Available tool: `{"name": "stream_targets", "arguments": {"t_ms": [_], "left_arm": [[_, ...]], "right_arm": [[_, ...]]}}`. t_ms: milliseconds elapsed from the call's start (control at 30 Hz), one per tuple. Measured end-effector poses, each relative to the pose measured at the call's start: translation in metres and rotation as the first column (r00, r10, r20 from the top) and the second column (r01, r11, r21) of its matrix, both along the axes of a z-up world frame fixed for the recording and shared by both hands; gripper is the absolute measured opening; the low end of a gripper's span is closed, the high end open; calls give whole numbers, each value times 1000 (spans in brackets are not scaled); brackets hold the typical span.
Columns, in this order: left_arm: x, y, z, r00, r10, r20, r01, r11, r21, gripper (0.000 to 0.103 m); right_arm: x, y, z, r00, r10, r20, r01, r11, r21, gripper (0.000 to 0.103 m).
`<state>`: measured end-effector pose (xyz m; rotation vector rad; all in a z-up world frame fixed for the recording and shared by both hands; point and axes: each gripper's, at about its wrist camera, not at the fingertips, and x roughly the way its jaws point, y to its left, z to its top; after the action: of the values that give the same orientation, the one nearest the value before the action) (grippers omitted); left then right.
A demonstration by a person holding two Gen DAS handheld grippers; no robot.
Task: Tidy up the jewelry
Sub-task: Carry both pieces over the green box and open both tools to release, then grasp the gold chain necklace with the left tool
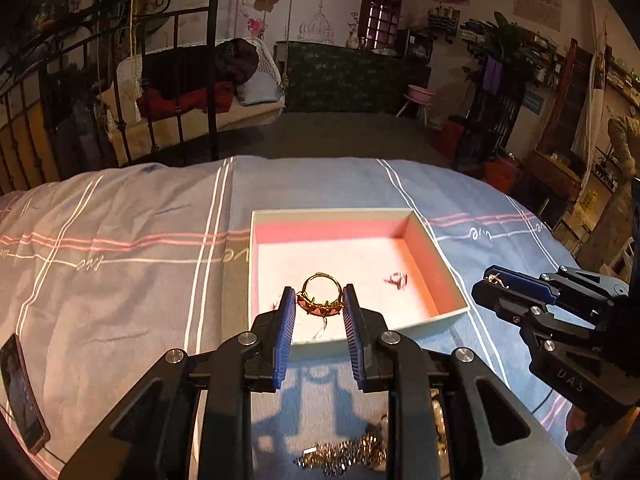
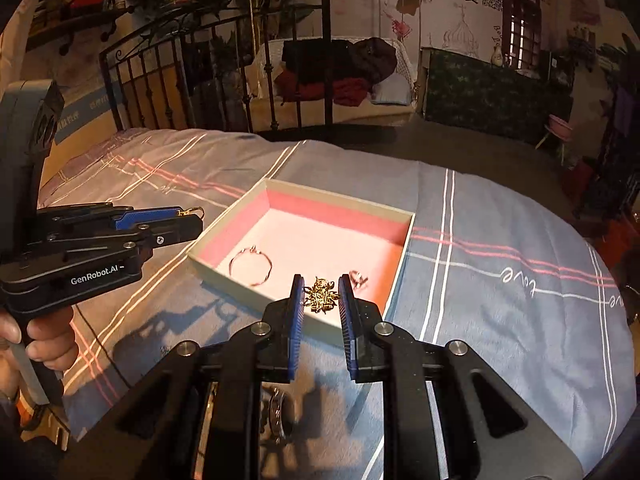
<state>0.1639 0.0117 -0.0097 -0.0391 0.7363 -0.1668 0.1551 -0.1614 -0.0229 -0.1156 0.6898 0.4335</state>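
A: Item one, the box?

B: Open, pink-lined, resting on the striped bedspread. Inside lie a thin bracelet toward its left and a small ring toward its right.

A: Your left claw?

B: It pinches a gold ring with a red stone, held above the box's near edge.

A: Right claw?

B: It clamps a gold filigree ornament over the box's near edge. More jewellery lies on the bedspread below my left claw.
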Motion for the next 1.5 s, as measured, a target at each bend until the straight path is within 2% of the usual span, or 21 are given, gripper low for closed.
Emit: {"name": "stream_targets", "arguments": {"t_ms": [133,267,667,1100,1133,1167,1200,1233,1267,1400,1500], "left_arm": [[30,-4,20,1000,15,23,-15,1000,12,24],[45,-4,26,999,31,26,-32,999,22,24],[55,-1,8,998,45,-38,-45,999,4,24],[60,0,5,998,47,-51,-47,999,-3,24],[61,2,4,997,47,-56,-47,999,-8,26],[62,3,3,997,46,-65,-47,999,-11,41],[62,4,4,996,55,-67,-56,998,-12,66],[59,7,5,996,73,-54,-75,997,-19,74],[55,10,8,996,84,-35,-85,996,-34,78],[30,21,8,997,71,-30,-73,995,-72,79],[0,24,-7,998,39,-49,-42,997,-68,79]], "right_arm": [[31,6,17,999,-39,33,39,999,-1,18],[47,6,25,997,-62,36,61,998,14,18],[57,10,6,998,-66,-15,66,998,3,18],[60,15,-2,998,-50,-29,50,999,-6,18],[60,14,-3,998,-52,-33,52,999,-7,19],[59,14,-3,998,-51,-37,51,999,-3,26],[58,13,-3,998,-55,-36,55,998,0,37],[55,11,-2,998,-66,-24,66,998,1,61],[51,8,0,997,-76,-3,76,997,4,71],[32,-5,3,997,-71,7,71,997,12,71],[7,-21,-5,998,-67,-17,67,997,36,71]]}}
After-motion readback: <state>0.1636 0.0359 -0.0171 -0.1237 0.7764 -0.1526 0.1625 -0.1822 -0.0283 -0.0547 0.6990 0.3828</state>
